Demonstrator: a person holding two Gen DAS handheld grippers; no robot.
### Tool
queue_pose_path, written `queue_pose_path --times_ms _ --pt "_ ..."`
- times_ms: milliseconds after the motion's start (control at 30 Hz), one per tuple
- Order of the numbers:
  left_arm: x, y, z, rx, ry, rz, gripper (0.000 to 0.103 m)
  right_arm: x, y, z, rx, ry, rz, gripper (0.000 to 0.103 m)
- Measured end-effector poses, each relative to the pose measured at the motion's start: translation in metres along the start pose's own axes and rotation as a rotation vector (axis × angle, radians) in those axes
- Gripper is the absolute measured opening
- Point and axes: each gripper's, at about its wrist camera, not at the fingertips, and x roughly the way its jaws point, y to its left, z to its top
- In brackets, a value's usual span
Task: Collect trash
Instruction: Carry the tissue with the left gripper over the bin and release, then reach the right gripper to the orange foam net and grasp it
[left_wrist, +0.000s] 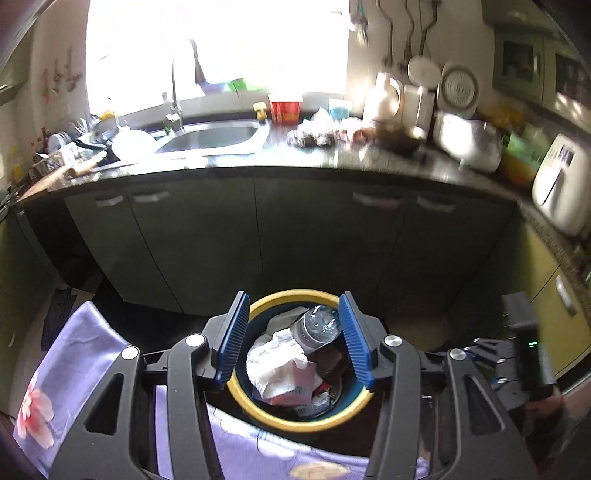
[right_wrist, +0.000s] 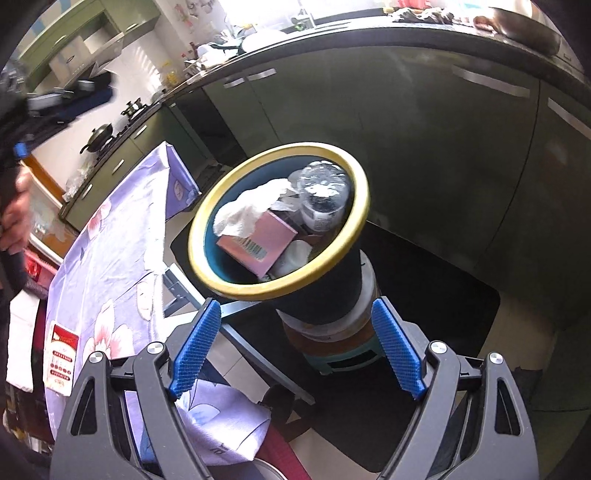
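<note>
A dark bin with a yellow rim (left_wrist: 291, 424) (right_wrist: 314, 147) stands on a small stool (right_wrist: 340, 354). Inside it lie a clear plastic bottle (left_wrist: 319, 326) (right_wrist: 325, 195), crumpled white tissue (left_wrist: 275, 358) (right_wrist: 251, 210) and a pink box (left_wrist: 295, 391) (right_wrist: 262, 240). My left gripper (left_wrist: 294, 299) hovers over the bin's mouth, open, with nothing between its blue pads. My right gripper (right_wrist: 295, 304) hangs lower, just in front of the bin, open wide and empty.
A purple floral tablecloth (left_wrist: 74, 350) (right_wrist: 110, 229) lies beside the bin on the left. Behind it run green cabinets under a dark counter with a sink (left_wrist: 214, 138), a red cup (left_wrist: 284, 107) and crumpled scraps (left_wrist: 314, 136). A person's hand (right_wrist: 14, 214) shows at the left edge.
</note>
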Motion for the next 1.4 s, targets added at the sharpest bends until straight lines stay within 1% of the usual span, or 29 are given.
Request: queue_pose_path --times_ms 133,200,300,433,600,733,800,900,1000,1033,1200,1267,1333,1400 --pt "-0.061 0.010 -0.017 -0.066 -0.081 0.048 0.055 -0.006 0.020 -0.003 -0.041 -0.001 0.000 0.084" --pt "-0.092 0.014 -0.034 -0.083 -0.121 0.096 0.057 -0.008 0.030 -0.005 -0.067 -0.001 0.000 0.084" --pt "-0.141 0.026 -0.069 -0.123 -0.168 0.182 0.057 -0.012 0.052 -0.008 -0.116 0.002 0.004 0.085" --pt "-0.197 0.046 -0.112 -0.205 -0.209 0.265 0.057 -0.015 0.086 -0.012 -0.183 0.002 0.014 0.085" --pt "-0.270 0.068 -0.175 -0.310 -0.262 0.417 0.061 -0.016 0.145 -0.021 -0.301 0.018 0.041 0.085" --pt "-0.314 0.079 -0.222 -0.378 -0.287 0.523 0.063 -0.011 0.193 -0.034 -0.393 0.043 0.072 0.085" --pt "-0.330 0.085 -0.240 -0.412 -0.291 0.561 0.064 -0.007 0.220 -0.043 -0.449 0.060 0.092 0.085" --pt "-0.344 0.093 -0.263 -0.467 -0.280 0.572 0.065 -0.001 0.253 -0.053 -0.515 0.076 0.111 0.085" --pt "-0.341 0.099 -0.278 -0.510 -0.231 0.556 0.065 0.004 0.281 -0.062 -0.564 0.088 0.131 0.085" --pt "-0.336 0.100 -0.282 -0.523 -0.214 0.544 0.065 0.004 0.288 -0.064 -0.574 0.091 0.137 0.085" --pt "-0.299 0.110 -0.315 -0.637 -0.060 0.450 0.065 0.005 0.306 -0.070 -0.601 0.098 0.149 0.085" --pt "-0.289 0.114 -0.325 -0.663 -0.026 0.439 0.065 0.004 0.309 -0.072 -0.609 0.103 0.159 0.085" --pt "-0.287 0.116 -0.332 -0.684 -0.030 0.436 0.065 0.002 0.318 -0.071 -0.628 0.105 0.194 0.085" --pt "-0.298 0.119 -0.335 -0.701 -0.063 0.465 0.065 -0.003 0.335 -0.070 -0.680 0.101 0.240 0.085"
